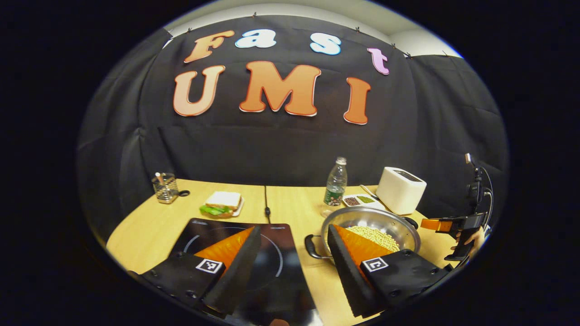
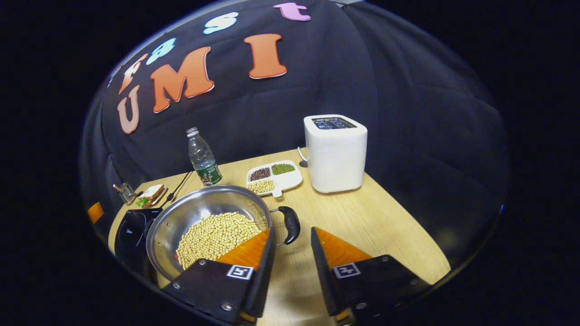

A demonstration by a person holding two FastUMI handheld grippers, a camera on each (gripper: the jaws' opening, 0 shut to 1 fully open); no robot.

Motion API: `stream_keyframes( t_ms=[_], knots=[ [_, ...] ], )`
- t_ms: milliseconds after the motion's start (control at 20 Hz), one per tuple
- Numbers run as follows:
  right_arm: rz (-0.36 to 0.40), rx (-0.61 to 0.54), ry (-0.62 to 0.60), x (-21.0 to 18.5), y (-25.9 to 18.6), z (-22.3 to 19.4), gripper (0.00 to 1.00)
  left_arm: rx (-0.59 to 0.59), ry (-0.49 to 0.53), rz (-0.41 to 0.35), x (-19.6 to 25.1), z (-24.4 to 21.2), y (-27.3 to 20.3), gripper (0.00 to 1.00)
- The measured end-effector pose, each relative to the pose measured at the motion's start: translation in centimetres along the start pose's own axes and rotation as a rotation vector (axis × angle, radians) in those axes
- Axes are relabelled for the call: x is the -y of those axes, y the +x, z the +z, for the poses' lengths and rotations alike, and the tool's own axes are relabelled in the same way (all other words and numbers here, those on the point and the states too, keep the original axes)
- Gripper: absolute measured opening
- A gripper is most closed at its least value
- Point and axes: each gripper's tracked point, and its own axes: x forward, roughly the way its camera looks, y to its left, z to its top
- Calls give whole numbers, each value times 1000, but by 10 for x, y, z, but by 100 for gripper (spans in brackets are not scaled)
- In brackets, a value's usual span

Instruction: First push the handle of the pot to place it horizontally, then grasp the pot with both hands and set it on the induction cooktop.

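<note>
A steel pot (image 1: pixel 362 216) holding soybeans (image 1: pixel 376 236) stands on the wooden table, right of the black induction cooktop (image 1: pixel 272 253). My left gripper (image 1: pixel 294 228) is open low over the gap between them, and the pot's near black handle (image 1: pixel 311 246) lies between its fingers. At the far right a hand holds my right gripper (image 1: pixel 437 224). In the right gripper view, my right gripper (image 2: pixel 292 232) is open, and the pot's other handle (image 2: pixel 291 224) sits just ahead of its fingertips. The pot (image 2: pixel 204 203) spreads to the left, with the cooktop (image 2: pixel 129 231) beyond it.
A white toaster (image 2: pixel 335 151), a divided dish of beans (image 2: pixel 274 177) and a water bottle (image 2: pixel 204 157) stand behind the pot. A sandwich on a plate (image 1: pixel 222 203) and a wire cup (image 1: pixel 165 188) sit at the table's far left. The cooktop's cable (image 1: pixel 266 199) runs back.
</note>
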Motion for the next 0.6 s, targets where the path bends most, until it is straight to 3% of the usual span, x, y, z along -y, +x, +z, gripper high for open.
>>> stream_keyframes(
  t_ms=[50,250,350,600],
  knots=[
    [-4,11,-31,-2,0,3,66,-19,-1,3,6,-8,11,96],
    [3,-10,-64,-13,11,-1,88,-76,1,6,23,-28,46,96],
    [4,-46,-53,-15,23,-8,93,-117,11,6,28,-40,63,97],
    [21,-108,-9,-20,43,-20,94,-237,32,-13,40,-72,98,97]
  ],
)
